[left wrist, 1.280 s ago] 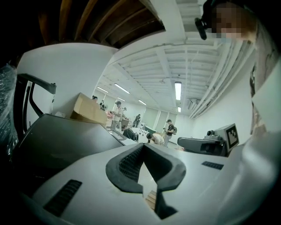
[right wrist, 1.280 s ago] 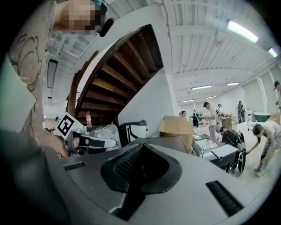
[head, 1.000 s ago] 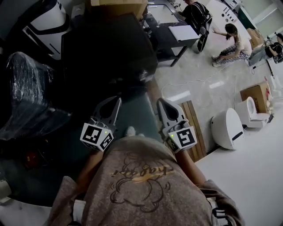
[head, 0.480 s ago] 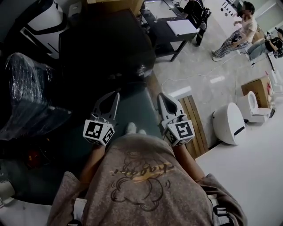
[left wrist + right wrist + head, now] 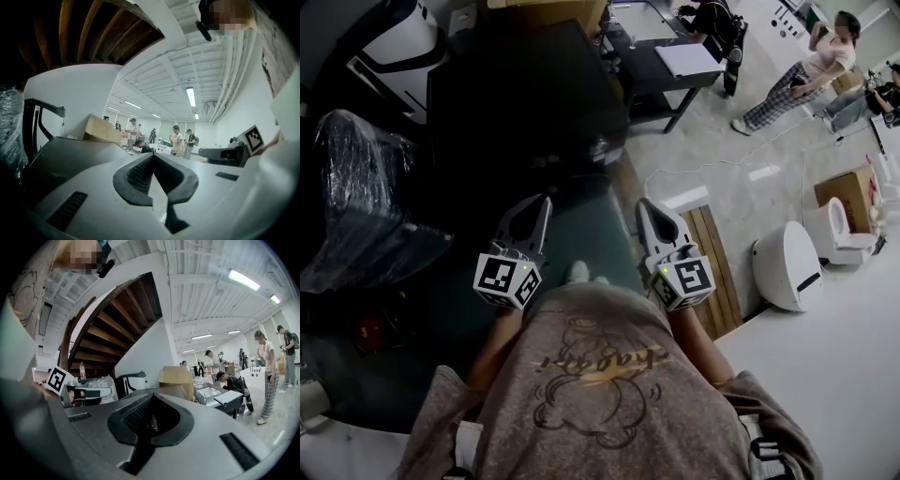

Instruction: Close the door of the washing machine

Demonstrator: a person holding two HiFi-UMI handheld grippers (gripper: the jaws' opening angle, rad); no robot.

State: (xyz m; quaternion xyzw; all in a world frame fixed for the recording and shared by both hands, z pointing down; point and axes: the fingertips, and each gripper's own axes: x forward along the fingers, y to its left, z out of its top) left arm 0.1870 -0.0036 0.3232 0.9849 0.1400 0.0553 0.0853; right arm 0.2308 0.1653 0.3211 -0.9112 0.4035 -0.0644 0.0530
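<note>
L gripper (image 5: pixel 544 201): jaws together, empty, held level.
R gripper (image 5: pixel 643 203): same, nothing b/w jaws.
Washer door: can't pick out; dark boxy unit (image 5: pixel 525 103) ahead of both.
Head view only: white toilet (image 5: pixel 786 272) on floor, right.
R gripper view only: wooden stair underside (image 5: pixel 117 324).
Vs earlier: grippers barely shifted; far person (image 5: pixel 811 70) sat on floor, now stands.

Left gripper (image 5: pixel 536 208) level, jaws together, empty, right gripper (image 5: pixel 649 212) alongside, likewise closed
</note>
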